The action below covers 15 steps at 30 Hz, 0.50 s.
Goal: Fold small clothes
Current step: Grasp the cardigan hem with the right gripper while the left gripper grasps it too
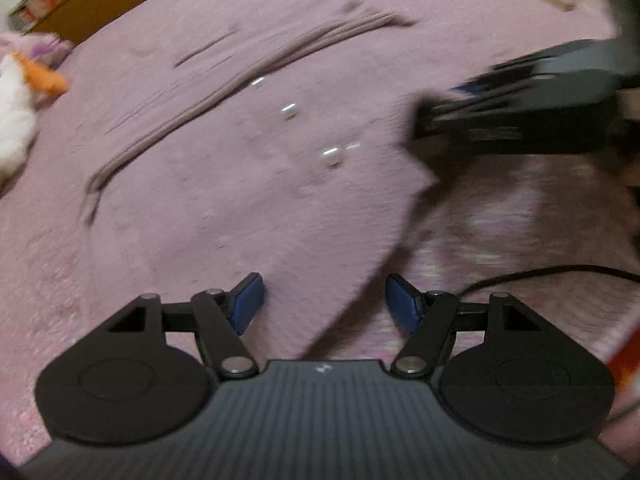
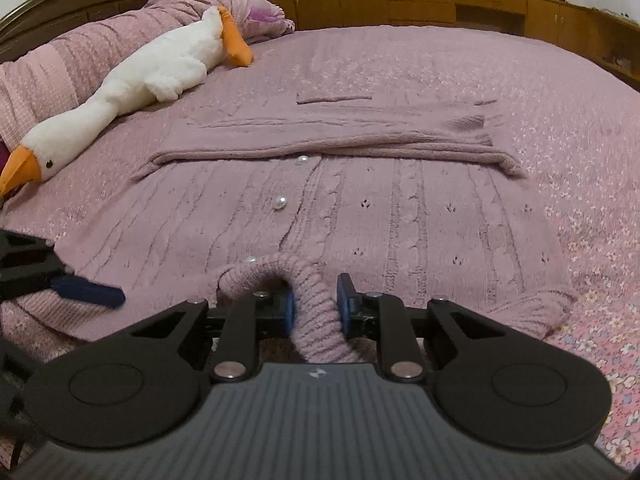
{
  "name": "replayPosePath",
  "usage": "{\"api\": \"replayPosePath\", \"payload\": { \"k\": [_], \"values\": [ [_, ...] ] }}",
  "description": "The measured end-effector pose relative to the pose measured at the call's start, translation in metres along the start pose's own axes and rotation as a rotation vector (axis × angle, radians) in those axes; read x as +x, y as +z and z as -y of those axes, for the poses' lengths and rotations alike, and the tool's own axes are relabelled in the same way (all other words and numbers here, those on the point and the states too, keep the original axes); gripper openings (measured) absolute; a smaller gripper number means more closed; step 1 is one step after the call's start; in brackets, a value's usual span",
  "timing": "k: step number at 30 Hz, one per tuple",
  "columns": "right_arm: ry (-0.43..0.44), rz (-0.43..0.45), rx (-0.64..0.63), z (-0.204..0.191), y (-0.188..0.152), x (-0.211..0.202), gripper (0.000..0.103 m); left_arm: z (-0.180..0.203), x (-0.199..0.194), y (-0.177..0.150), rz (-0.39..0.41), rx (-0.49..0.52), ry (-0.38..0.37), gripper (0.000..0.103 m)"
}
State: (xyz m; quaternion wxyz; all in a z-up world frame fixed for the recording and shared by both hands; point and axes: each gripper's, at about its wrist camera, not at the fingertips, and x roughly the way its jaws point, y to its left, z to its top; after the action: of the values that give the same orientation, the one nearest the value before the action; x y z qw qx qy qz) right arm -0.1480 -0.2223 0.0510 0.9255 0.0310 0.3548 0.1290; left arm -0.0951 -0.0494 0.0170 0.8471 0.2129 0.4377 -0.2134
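A mauve knitted cardigan (image 2: 360,208) with pearl buttons (image 2: 280,202) lies flat on the bed, sleeves folded across its upper part. My right gripper (image 2: 316,306) is shut on the ribbed bottom hem (image 2: 316,312), which is bunched up and lifted between the blue pads. My left gripper (image 1: 324,300) is open and empty, hovering above the cardigan's lower edge (image 1: 248,184). The left gripper's blue fingertip (image 2: 90,292) shows at the left of the right wrist view. The right gripper's body (image 1: 520,108) shows blurred at the right of the left wrist view.
A white plush goose (image 2: 132,92) lies at the bed's left by a bunched pink blanket (image 2: 52,68). The floral pink bedsheet (image 2: 580,184) surrounds the cardigan. Wooden cabinets (image 2: 440,0) stand behind the bed. A black cable (image 1: 540,272) runs at right.
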Motion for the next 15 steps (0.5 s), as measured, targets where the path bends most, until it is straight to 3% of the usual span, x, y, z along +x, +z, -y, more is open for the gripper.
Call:
{"api": "replayPosePath", "payload": {
  "k": [4, 7, 10, 11, 13, 15],
  "values": [
    [-0.002, -0.014, -0.013, -0.002, -0.001, 0.000, 0.023, -0.022, 0.011, 0.001, -0.035, -0.068, 0.071, 0.069],
    [-0.007, -0.031, -0.023, -0.004, -0.002, -0.001, 0.023, -0.033, 0.012, 0.001, -0.021, -0.110, 0.081, 0.068],
    [-0.016, -0.066, -0.051, -0.009, -0.003, -0.001, 0.025, -0.038, 0.012, 0.000, 0.000, -0.131, 0.077, 0.053],
    [-0.020, -0.081, -0.063, -0.011, -0.004, -0.001, 0.026, -0.037, 0.012, 0.001, 0.002, -0.140, 0.066, 0.041],
    [-0.032, -0.109, -0.082, -0.014, -0.006, -0.001, 0.044, -0.039, 0.012, 0.001, 0.004, -0.165, 0.034, 0.023],
    [-0.065, -0.134, -0.101, -0.017, -0.009, -0.001, 0.057, -0.038, 0.009, 0.001, 0.018, -0.185, 0.016, 0.017]
  ]
}}
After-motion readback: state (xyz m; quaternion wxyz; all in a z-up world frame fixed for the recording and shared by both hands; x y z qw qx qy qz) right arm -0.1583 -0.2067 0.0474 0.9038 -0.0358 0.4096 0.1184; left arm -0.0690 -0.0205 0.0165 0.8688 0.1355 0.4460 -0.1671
